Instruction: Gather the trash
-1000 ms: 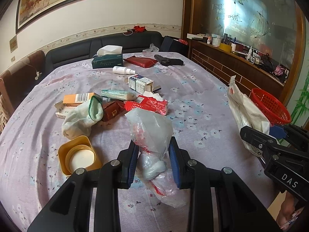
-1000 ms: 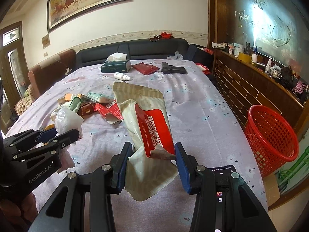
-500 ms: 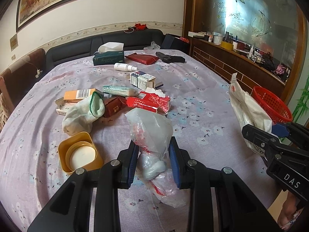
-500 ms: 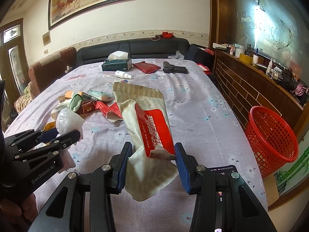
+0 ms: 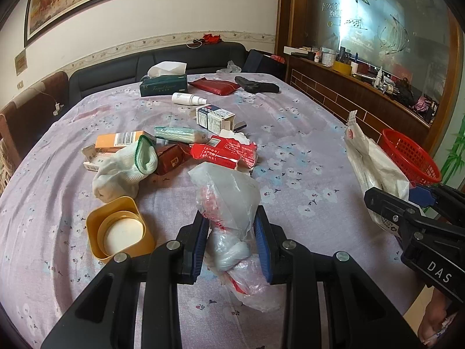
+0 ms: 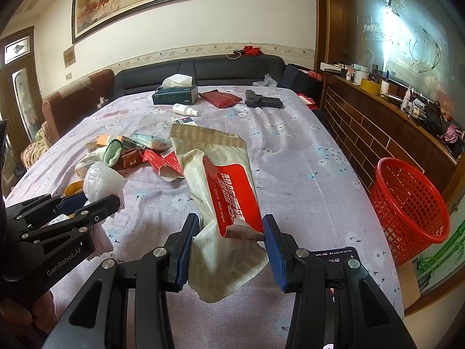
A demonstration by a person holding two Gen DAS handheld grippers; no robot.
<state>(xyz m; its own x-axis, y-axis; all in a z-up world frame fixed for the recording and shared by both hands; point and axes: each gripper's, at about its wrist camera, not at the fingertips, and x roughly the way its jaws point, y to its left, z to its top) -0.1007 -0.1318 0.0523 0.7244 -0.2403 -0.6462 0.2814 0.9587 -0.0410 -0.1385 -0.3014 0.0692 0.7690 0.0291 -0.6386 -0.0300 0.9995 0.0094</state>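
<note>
My left gripper (image 5: 231, 232) is shut on a crumpled clear plastic bag (image 5: 229, 200) and holds it above the table; it also shows in the right wrist view (image 6: 100, 181). My right gripper (image 6: 229, 235) is shut on an empty wet-wipe packet (image 6: 223, 186), beige with a red label, held over the table; the packet shows in the left wrist view (image 5: 375, 165). A red mesh basket (image 6: 409, 203) stands on the floor right of the table, also in the left wrist view (image 5: 409, 157).
On the purple floral tablecloth (image 5: 290, 133) lie a red wrapper (image 5: 223, 152), white sock (image 5: 125, 168), yellow box (image 5: 119, 229), orange carton (image 5: 122, 139), small white box (image 5: 215, 117), spray bottle (image 5: 187, 98), tissue box (image 5: 162, 85), red pouch (image 5: 215, 85) and black holster (image 5: 255, 85).
Both grippers, still holding their trash, have drawn back slightly and risen; the table items sit a little lower and farther in view. Nothing was let go.
</note>
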